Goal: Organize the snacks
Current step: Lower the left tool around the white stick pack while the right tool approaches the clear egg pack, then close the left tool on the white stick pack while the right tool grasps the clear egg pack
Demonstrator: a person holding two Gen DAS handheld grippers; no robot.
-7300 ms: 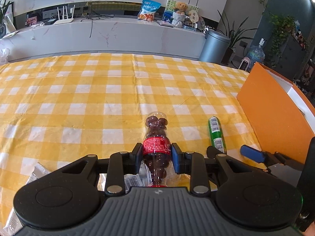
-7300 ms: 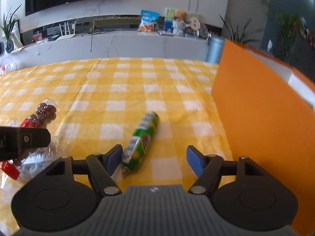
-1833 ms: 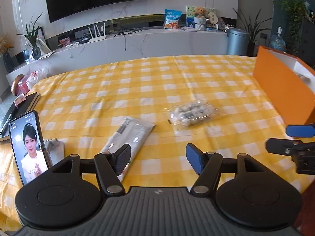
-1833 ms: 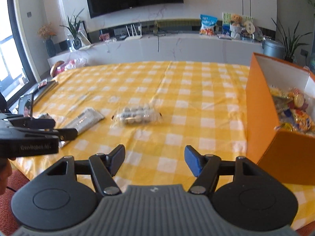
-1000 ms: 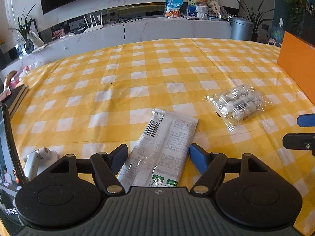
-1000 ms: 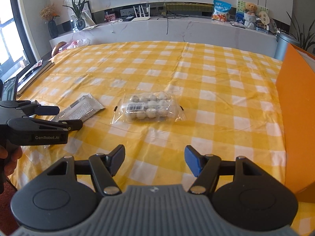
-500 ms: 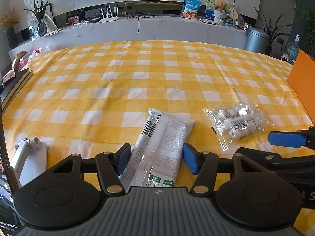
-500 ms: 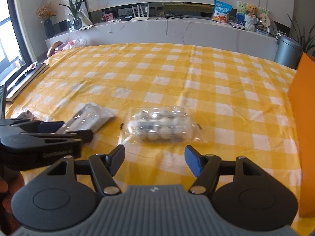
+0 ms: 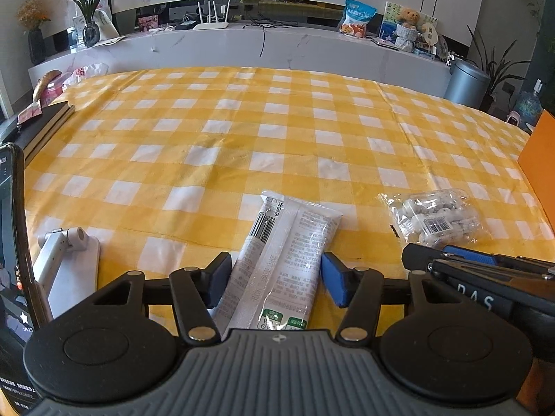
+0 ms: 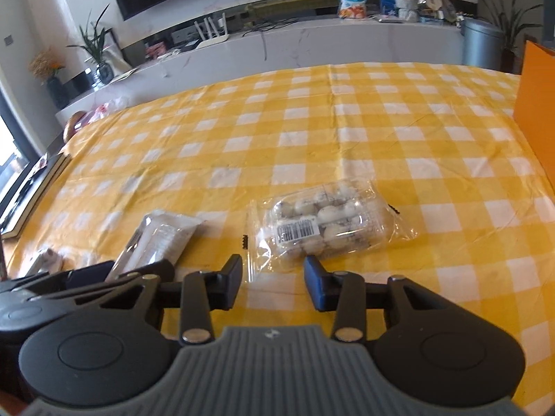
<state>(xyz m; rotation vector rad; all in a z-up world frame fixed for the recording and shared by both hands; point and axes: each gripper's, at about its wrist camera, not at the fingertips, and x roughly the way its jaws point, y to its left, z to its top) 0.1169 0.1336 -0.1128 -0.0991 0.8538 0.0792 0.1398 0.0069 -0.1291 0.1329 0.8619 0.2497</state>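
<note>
Counter under a yellow-and-white checked cloth carries two loose snacks near its front edge. Left gripper: fingers spread, one blue pad on each side of the long white snack packet. Left pad sits just beside the packet's edge, and a thin gap shows at the right pad. Packet lies flat, barcode end pointing away from the camera.

Right gripper: fingers moderately apart, tips just short of the clear bag of pale round candies, straddling its near left corner; contact cannot be told. Bag lies flat, barcode label facing up.

Left wrist view only: a phone upright on a white stand at the far left, a book at the counter's left edge, and the right gripper's fingers entering from the right just in front of the candy bag.

Right wrist view only: the left gripper's black fingers at the lower left, lying over the near end of the white packet.

Both views: edge of the orange box at the right, well apart from both snacks; its inside is out of sight. Orange box also stands at the right margin in the right wrist view.
</note>
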